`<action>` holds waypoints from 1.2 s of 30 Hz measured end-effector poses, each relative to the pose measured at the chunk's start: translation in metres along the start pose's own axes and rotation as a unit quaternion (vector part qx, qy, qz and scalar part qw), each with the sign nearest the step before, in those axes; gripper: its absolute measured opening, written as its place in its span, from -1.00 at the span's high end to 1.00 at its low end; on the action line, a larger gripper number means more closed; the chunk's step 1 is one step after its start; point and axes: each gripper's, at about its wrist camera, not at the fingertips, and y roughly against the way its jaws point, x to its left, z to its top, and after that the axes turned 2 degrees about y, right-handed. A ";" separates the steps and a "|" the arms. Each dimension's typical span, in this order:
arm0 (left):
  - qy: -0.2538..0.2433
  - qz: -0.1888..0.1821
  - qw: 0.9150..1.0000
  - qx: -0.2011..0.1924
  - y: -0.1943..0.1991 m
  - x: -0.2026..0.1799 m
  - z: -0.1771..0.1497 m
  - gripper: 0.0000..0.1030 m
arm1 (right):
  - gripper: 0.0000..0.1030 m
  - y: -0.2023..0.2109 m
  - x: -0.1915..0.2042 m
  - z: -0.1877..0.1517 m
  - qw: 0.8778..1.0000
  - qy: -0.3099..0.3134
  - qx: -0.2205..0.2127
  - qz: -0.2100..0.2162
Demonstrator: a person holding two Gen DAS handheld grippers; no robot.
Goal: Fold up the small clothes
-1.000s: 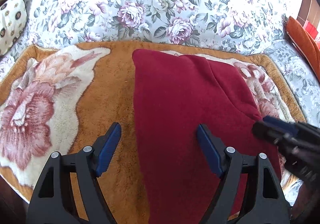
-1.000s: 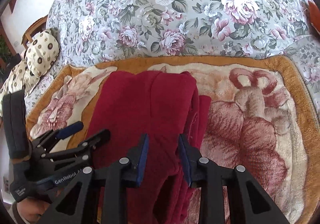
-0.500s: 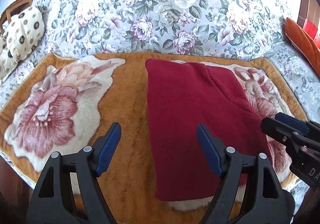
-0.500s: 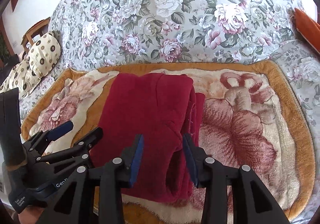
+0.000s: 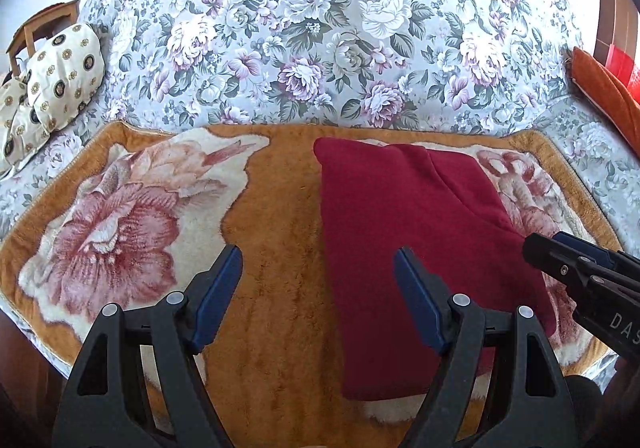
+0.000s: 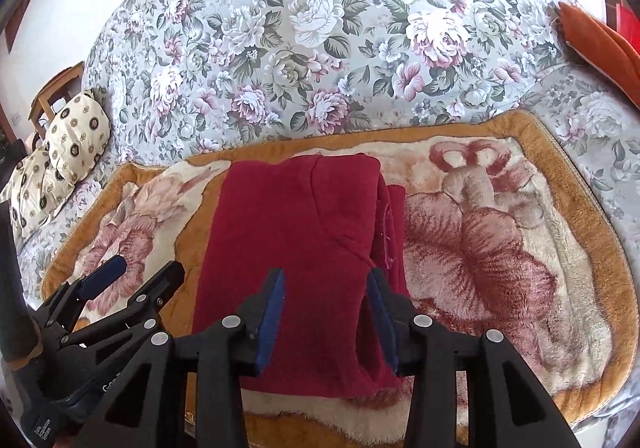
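Note:
A dark red fleece garment (image 5: 404,240) lies folded into a long rectangle on a plush orange and cream flowered blanket (image 5: 276,288); it also shows in the right wrist view (image 6: 296,248), with folded layers stacked along its right edge. My left gripper (image 5: 318,296) is open and empty, raised above the garment's left edge. My right gripper (image 6: 326,312) is open and empty, raised above the garment's near right part. The right gripper shows at the right of the left wrist view (image 5: 584,268); the left gripper shows at the lower left of the right wrist view (image 6: 132,280).
The blanket (image 6: 500,248) lies on a bed with a grey flowered cover (image 5: 320,28). Cream patterned pillows (image 5: 52,76) sit at the far left. An orange cushion (image 5: 604,88) lies at the far right. The bed's near edge runs below the grippers.
Both grippers have pulled back and risen from the garment, so its near edge now shows. The right gripper's jaws have spread wider. The garment has stayed flat.

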 end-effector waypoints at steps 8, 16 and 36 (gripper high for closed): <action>0.024 -0.011 0.999 0.035 -0.025 0.010 0.003 -0.52 | 0.15 -0.025 -0.005 0.016 1.000 0.016 -0.017 -0.021; 0.026 -0.011 0.999 0.044 -0.036 0.008 0.005 -0.52 | 0.13 -0.033 -0.005 0.016 0.999 0.023 -0.026 -0.029; 0.017 -0.017 0.999 0.031 -0.031 0.005 0.006 -0.52 | 0.11 -0.020 -0.004 0.007 0.999 0.018 -0.029 -0.027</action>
